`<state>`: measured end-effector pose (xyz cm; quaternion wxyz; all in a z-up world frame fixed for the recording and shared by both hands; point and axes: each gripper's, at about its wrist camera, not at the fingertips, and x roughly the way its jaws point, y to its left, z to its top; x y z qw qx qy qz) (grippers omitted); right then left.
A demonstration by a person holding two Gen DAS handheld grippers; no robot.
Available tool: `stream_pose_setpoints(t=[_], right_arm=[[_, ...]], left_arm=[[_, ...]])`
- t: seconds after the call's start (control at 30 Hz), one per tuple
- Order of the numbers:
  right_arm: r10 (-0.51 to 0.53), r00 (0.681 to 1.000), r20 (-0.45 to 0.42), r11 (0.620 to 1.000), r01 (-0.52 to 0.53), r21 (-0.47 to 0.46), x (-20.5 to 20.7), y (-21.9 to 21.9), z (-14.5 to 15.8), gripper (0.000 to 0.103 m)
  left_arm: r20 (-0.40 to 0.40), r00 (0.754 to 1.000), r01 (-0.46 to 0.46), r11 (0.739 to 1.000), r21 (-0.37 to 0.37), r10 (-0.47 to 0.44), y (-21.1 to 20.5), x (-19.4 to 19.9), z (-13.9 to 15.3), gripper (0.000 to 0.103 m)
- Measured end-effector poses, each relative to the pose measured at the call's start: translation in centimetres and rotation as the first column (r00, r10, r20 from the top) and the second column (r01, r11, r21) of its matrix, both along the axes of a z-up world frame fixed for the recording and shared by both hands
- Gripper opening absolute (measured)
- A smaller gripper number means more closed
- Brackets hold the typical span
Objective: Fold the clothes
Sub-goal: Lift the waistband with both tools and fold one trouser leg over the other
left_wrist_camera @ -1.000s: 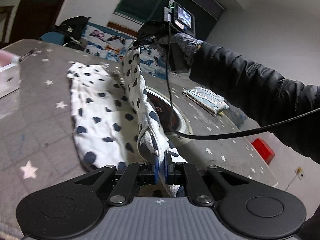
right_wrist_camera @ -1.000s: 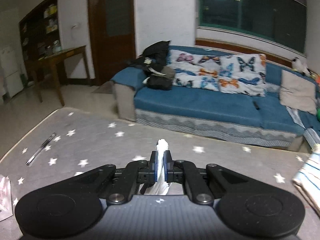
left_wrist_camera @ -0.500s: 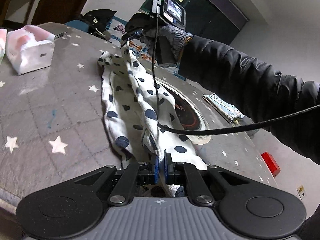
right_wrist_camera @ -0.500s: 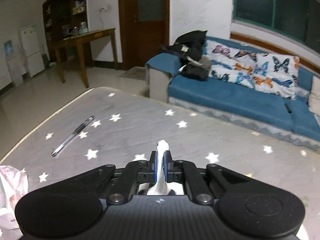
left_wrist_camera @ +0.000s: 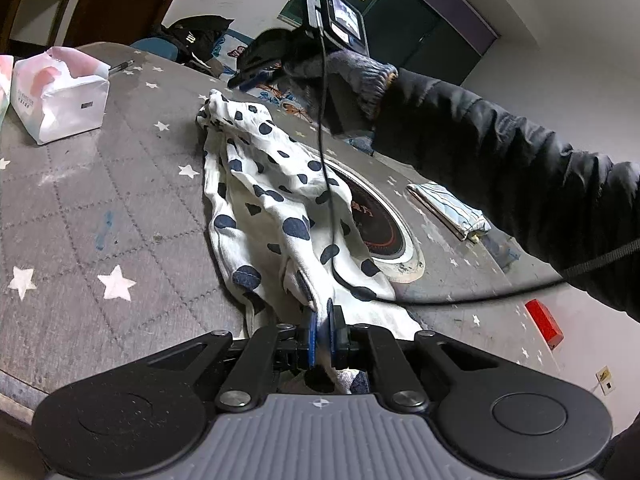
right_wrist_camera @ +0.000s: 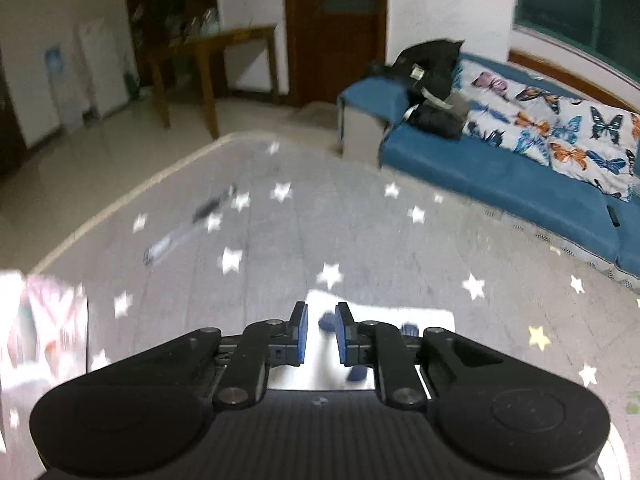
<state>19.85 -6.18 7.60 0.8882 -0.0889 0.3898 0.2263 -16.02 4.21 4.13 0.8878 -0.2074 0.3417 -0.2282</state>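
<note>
Fingers: left gripper (left_wrist_camera: 321,326) pinched on the near edge of the spotted garment (left_wrist_camera: 276,208); right gripper (right_wrist_camera: 319,336) parted, gripping nothing, just above the far end. Garment: ahead of the left fingers, doubled lengthwise and rumpled on the star-print table (left_wrist_camera: 100,208). Folding judged partial; smoothing and further folds remain. Right of the fingers: folded striped cloth (left_wrist_camera: 448,210)

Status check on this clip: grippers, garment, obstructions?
Left gripper shut on spotted garment. Right gripper open, above garment's far end. Cable drapes across cloth.
</note>
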Motion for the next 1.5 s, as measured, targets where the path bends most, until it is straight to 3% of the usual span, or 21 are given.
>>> stream_pose_setpoints(t=[0.13, 0.27, 0.37, 0.47, 0.57, 0.73, 0.9, 1.07, 1.13, 1.2, 1.37, 1.5], right_arm=[[0.071, 0.996, -0.061, 0.997, -0.073, -0.019, -1.0, 0.5, -1.3, 0.014], [0.071, 0.994, -0.088, 0.997, -0.073, -0.026, -1.0, 1.3, -2.6, 0.014], [0.053, 0.996, -0.068, 0.998, -0.054, -0.011, -0.8, 1.4, -2.5, 0.014], [0.033, 0.999, -0.041, 0.999, -0.033, 0.009, -0.7, 1.4, -2.3, 0.004], [0.013, 1.000, -0.015, 0.999, -0.013, 0.030, -0.5, 1.4, -2.0, 0.000], [0.002, 1.000, -0.023, 0.998, -0.001, 0.057, 0.1, 1.4, -1.7, 0.000], [0.061, 0.997, -0.053, 0.998, -0.061, 0.013, -0.4, 1.5, -1.8, 0.017], [0.061, 0.995, -0.078, 0.998, -0.063, -0.026, -0.6, 2.3, -3.4, 0.020], [0.054, 0.996, -0.075, 0.997, -0.058, -0.043, -0.7, 2.6, -3.9, 0.018], [0.047, 0.998, -0.046, 0.997, -0.049, -0.063, -0.9, 2.8, -4.0, 0.003], [0.006, 1.000, 0.011, 1.000, -0.006, 0.012, -0.7, 2.1, -2.3, 0.001], [0.003, 1.000, -0.017, 0.999, -0.003, 0.042, -0.2, 1.9, -2.5, 0.002]], left_arm=[[0.004, 1.000, -0.005, 1.000, 0.002, 0.005, 0.0, 0.0, 0.1, 0.007], [0.007, 1.000, -0.013, 1.000, 0.007, 0.013, 0.0, 0.0, 0.2, 0.007], [0.011, 1.000, -0.016, 1.000, 0.006, 0.016, 0.2, 0.0, 0.4, 0.007], [0.017, 1.000, -0.017, 1.000, 0.000, 0.017, 0.3, 0.0, 0.6, 0.007], [0.018, 1.000, -0.019, 1.000, -0.002, 0.019, 0.4, 0.0, 0.7, 0.007], [0.005, 0.999, -0.032, 0.999, 0.003, 0.032, 0.7, 0.0, 0.5, 0.007], [0.005, 1.000, -0.026, 1.000, 0.001, 0.026, 0.6, 0.2, 0.4, 0.007], [0.008, 1.000, -0.030, 1.000, 0.004, 0.030, 0.5, 0.1, 0.5, 0.007], [0.005, 0.999, -0.036, 0.999, 0.006, 0.036, 0.6, 0.0, 0.5, 0.007], [0.003, 0.999, -0.037, 0.999, 0.008, 0.037, 0.7, 0.0, 0.5, 0.007], [-0.004, 0.999, -0.041, 0.999, 0.011, 0.041, 0.7, 0.0, 0.4, 0.007], [-0.020, 0.998, -0.051, 0.999, 0.016, 0.052, 0.7, -0.1, 0.1, 0.008]])
